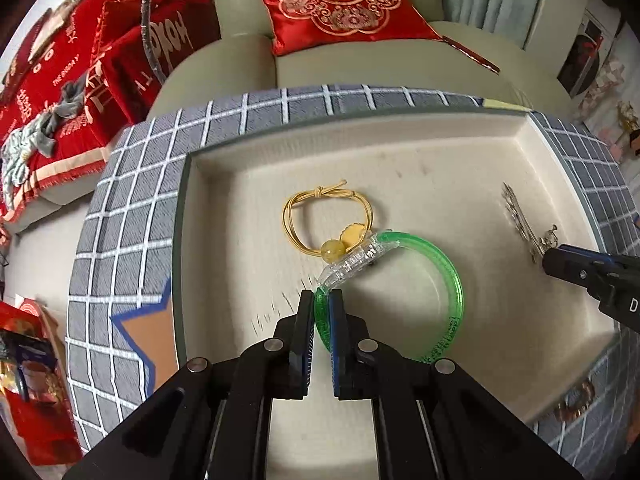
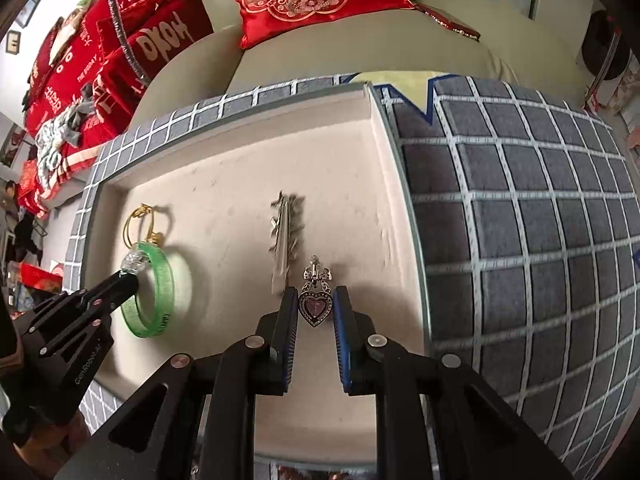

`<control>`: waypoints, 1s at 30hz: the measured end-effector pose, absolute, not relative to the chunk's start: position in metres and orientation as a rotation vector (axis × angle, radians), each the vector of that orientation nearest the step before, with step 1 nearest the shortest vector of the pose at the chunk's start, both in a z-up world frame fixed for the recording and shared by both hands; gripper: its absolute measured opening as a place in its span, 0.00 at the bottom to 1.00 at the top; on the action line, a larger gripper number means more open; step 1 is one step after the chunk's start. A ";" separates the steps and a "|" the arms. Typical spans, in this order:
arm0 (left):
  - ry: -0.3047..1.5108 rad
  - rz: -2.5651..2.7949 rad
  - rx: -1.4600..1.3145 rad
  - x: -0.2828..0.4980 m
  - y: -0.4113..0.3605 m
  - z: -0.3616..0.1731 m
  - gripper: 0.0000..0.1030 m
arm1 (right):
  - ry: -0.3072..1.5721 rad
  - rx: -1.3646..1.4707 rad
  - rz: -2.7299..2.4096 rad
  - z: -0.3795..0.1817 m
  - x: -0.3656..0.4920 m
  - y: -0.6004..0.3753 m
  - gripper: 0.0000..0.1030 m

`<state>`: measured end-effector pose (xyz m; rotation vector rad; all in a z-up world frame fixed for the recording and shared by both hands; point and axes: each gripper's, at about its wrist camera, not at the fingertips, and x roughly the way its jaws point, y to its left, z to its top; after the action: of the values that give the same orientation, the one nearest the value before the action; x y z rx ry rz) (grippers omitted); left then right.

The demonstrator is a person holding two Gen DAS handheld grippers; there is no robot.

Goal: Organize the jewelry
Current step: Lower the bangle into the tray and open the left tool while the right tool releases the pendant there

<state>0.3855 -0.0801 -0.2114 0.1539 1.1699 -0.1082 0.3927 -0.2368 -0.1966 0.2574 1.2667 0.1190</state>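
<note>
red cushion [image 1: 340, 4]: gold double-happiness character inside a round floral border; seen again from the right wrist view
red throw on sofa [image 2: 160, 38]: large white letters reading "XOXO", upside down; smaller white lettering nearby ending in "WEDDING"; other small white print too small to read
left gripper [image 2: 130, 280] body: pale brand print, partly legible, begins "Gen"; rest unclear
green bangle [image 1: 452, 276]: dark green print along its band; not legible
right gripper [image 1: 550, 260] body: single white letter "D" at frame edge

Green translucent bangle [image 1: 450, 280], yellow hair tie [image 1: 328, 216], silver hairpin [image 2: 285, 236], heart brooch [image 2: 316, 304] inside beige tray [image 1: 400, 152]
</note>
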 end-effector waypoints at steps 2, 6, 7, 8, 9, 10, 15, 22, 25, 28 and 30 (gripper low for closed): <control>1.156 -0.100 0.168 0.387 -0.082 -0.211 0.21 | 1.259 0.249 0.120 -0.196 0.396 -0.236 0.19; 1.139 -0.095 0.196 0.387 -0.085 -0.212 0.21 | 1.256 0.228 0.130 -0.195 0.395 -0.234 0.19; 1.139 -0.095 0.196 0.387 -0.085 -0.212 0.21 | 1.256 0.231 0.132 -0.195 0.394 -0.235 0.19; 1.141 -0.096 0.194 0.387 -0.085 -0.211 0.21 | 1.258 0.235 0.134 -0.195 0.394 -0.236 0.19; 1.142 -0.097 0.192 0.387 -0.085 -0.211 0.21 | 1.259 0.242 0.134 -0.195 0.394 -0.236 0.19; 1.143 -0.096 0.191 0.387 -0.086 -0.210 0.21 | 1.261 0.249 0.136 -0.195 0.394 -0.236 0.20; 1.139 -0.089 0.195 0.386 -0.087 -0.211 0.21 | 1.245 0.305 0.169 -0.190 0.393 -0.240 0.57; 1.120 -0.098 0.182 0.382 -0.087 -0.204 0.21 | 1.200 0.388 0.179 -0.173 0.387 -0.248 0.57; 1.109 -0.096 0.187 0.381 -0.088 -0.201 0.21 | 1.189 0.409 0.175 -0.166 0.381 -0.250 0.58; 1.093 -0.094 0.193 0.379 -0.088 -0.197 0.21 | 1.183 0.416 0.174 -0.162 0.375 -0.253 0.58; 1.085 -0.093 0.193 0.379 -0.087 -0.195 0.21 | 1.179 0.421 0.175 -0.158 0.371 -0.255 0.58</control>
<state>0.3787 -0.0872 -0.1952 0.1925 1.0855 -0.0933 0.3708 -0.2549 -0.1580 0.4209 1.1787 0.1745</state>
